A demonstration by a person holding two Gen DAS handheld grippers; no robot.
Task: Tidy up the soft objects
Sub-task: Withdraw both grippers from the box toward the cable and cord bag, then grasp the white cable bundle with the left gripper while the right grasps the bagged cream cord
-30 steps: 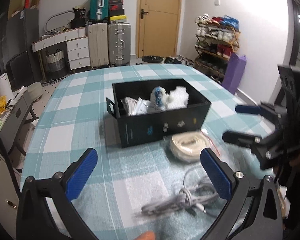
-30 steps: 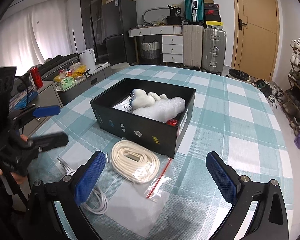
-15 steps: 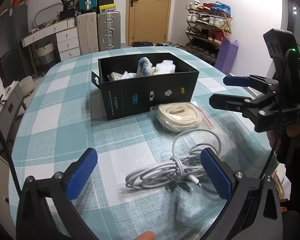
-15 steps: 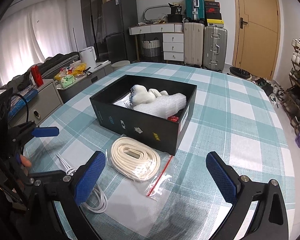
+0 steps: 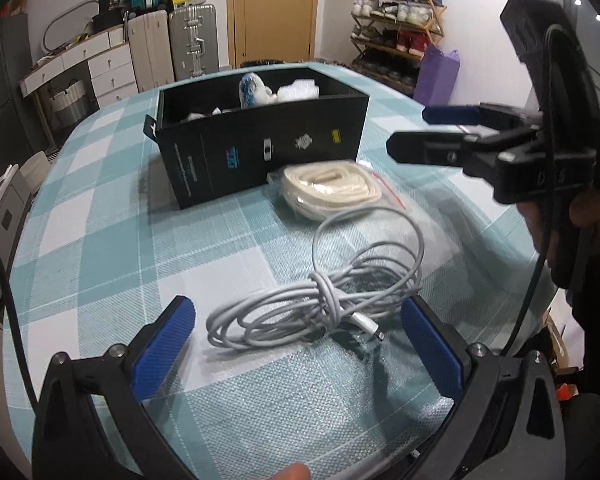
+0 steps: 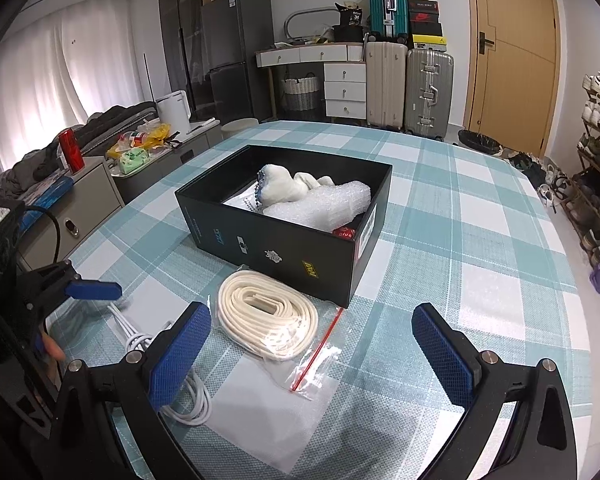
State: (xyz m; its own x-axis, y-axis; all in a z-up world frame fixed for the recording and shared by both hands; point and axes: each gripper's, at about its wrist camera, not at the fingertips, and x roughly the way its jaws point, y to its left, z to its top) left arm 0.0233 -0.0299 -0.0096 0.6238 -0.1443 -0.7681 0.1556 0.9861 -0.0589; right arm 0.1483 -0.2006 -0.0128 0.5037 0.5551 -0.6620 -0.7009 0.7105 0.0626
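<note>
Left tongs [image 5: 298,334] spread wide, empty, low over the bench [image 5: 100,240]. The bundled white cable [image 5: 320,300] lies directly between and just ahead of their pads, long axis running across the gap, left to right. Left tongs are nearer it. Right tongs [image 6: 312,344] also wide, empty, facing the bagged cream strap [image 6: 268,320]. Beyond it, touching the bag, the black box [image 6: 284,248] holds soft items.

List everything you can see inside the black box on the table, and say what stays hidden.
Inside the black box: a white soft toy, bubble wrap, printed paper underneath, and a small red item in the near corner. Whatever lies beneath these, and most of the floor, is covered.
</note>
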